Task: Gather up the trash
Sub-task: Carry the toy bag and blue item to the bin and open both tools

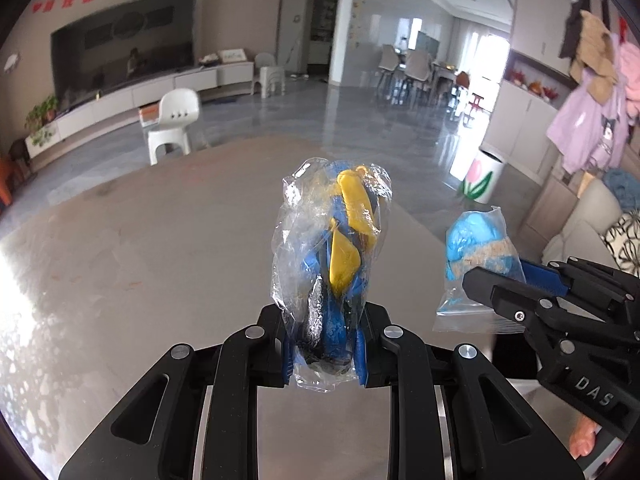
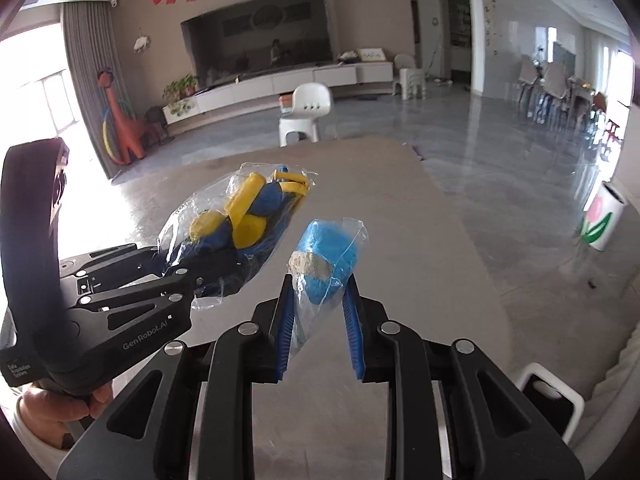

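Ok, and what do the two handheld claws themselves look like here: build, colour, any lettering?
Both are matte black linkage frames with round silver pivot pins and ribbed blue pads on the fingers. The left claw carries white "GenRobot.AI" lettering on its body, a small white label near the grip, and a broad curved black handle. The right claw shows raised "DAS" letters on its side. No cables or sleeves are visible.

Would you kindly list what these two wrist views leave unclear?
- Yellow-and-blue bag: contents unidentifiable in either view, crumpled plastic.
- Blue bag: lower corner hidden by right gripper in left view.
- White bin: inside unseen in both views.
- Left gripper: fingertips covered by bag.
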A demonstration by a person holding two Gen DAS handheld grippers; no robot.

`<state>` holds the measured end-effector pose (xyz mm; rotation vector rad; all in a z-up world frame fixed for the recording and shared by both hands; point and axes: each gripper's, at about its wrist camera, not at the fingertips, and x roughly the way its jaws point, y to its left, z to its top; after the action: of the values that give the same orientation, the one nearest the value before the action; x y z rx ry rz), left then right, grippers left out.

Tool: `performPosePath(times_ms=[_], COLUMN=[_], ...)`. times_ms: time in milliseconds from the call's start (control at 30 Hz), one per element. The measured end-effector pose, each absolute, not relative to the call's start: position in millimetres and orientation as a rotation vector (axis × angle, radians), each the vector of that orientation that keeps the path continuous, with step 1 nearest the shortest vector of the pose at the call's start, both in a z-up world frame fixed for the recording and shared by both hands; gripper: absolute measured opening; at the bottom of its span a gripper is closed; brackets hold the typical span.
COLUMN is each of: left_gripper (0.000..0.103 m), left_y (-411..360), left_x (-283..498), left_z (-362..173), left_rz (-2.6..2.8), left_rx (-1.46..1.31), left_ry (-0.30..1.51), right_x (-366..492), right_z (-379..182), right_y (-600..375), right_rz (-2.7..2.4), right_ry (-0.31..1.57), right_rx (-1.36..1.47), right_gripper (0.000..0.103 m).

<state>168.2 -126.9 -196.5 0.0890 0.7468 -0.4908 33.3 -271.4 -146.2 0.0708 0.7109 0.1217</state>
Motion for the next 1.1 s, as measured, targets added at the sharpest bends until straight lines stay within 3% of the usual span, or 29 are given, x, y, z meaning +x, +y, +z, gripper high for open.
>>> performPosePath(times_ms=[567,1100], left_gripper=[0.022,0.022], left_y=[-285.9,-416.3], left_x=[62.3,29.4], left_z=[-197.6,-275.2], left_rz=[-0.714,-0.887], left_rx=[0.208,0.369], left_ry=[0.761,0.915], right_x=[-64.2,-98.4], right_z=[-149.4,-239.8], right_y=[-379.4,-493.3], right_rz=[-0.114,-0.336], right_ry=[0.667,0.787], right_rx=[0.114,0.233], right_gripper=[0.025,0.025])
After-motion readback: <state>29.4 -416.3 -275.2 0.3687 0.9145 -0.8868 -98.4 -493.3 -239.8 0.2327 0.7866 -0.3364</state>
